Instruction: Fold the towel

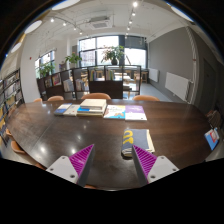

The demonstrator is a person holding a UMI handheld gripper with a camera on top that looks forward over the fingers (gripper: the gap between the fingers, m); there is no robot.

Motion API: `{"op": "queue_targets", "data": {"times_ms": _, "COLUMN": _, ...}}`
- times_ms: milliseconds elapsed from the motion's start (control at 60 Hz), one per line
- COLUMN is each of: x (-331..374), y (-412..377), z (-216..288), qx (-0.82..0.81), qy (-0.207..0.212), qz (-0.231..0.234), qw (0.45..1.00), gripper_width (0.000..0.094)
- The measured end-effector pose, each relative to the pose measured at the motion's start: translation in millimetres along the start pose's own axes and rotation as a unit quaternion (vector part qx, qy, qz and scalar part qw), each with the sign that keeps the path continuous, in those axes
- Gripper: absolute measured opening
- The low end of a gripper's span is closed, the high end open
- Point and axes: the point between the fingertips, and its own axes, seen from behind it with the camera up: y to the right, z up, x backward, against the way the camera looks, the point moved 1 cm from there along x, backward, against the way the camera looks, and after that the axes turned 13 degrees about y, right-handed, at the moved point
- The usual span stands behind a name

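Observation:
My gripper [113, 162] is open and empty, low over a dark wooden table [60, 135]. Its magenta pads [82, 158] stand wide apart. Just ahead of the right finger lies a small bundled grey cloth with yellow marks, probably the towel [127, 145]. It rests on the table next to a pale flat sheet or booklet [141, 138]. The fingers do not touch the cloth.
Books and magazines [90, 107] lie spread along the far side of the table, with more to their right [126, 113]. A blue item [212, 138] lies at the table's right end. Chairs [98, 96] stand behind the table, and bookshelves [8, 100] are on the left.

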Motion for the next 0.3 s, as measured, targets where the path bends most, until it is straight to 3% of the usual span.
{"op": "queue_targets", "data": {"times_ms": 300, "x": 19, "y": -21, "z": 2, "qx": 0.008, "qy": 0.008, "qz": -0.001, "qw": 1.000, "gripper_width": 0.0736}}
